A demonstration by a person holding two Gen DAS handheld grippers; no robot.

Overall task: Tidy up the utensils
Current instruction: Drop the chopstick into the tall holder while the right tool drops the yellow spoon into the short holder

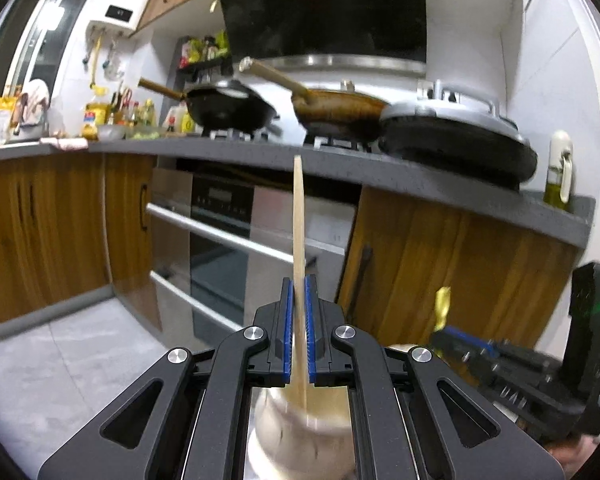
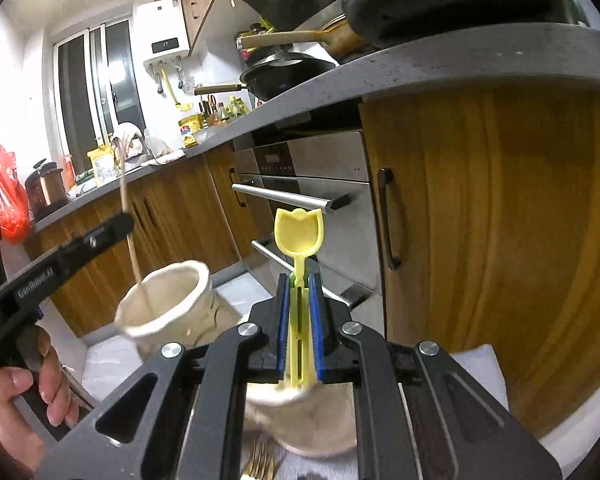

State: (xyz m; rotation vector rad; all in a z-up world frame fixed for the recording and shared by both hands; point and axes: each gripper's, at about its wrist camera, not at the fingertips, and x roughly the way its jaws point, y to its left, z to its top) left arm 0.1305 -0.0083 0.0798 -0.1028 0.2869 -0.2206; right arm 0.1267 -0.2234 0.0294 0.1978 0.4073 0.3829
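My left gripper [image 1: 299,280] is shut on a thin wooden utensil [image 1: 298,220] that stands upright, its lower end inside a cream ceramic holder [image 1: 300,436] below the jaws. In the right wrist view the same wooden utensil [image 2: 129,224] reaches down into that cream holder [image 2: 172,304] at left. My right gripper [image 2: 300,278] is shut on a yellow plastic spoon [image 2: 299,232], bowl up, its handle end over a second cream holder [image 2: 316,424]. The right gripper [image 1: 440,330] with the yellow spoon [image 1: 443,306] shows at the right of the left wrist view.
A grey countertop [image 1: 340,160] carries two pans [image 1: 232,108] and a lidded black pan [image 1: 456,136]. Wooden cabinets [image 2: 500,240] and an oven with bar handles [image 2: 284,198] stand close ahead. Gold forks [image 2: 260,462] lie on a white cloth [image 2: 480,364] below.
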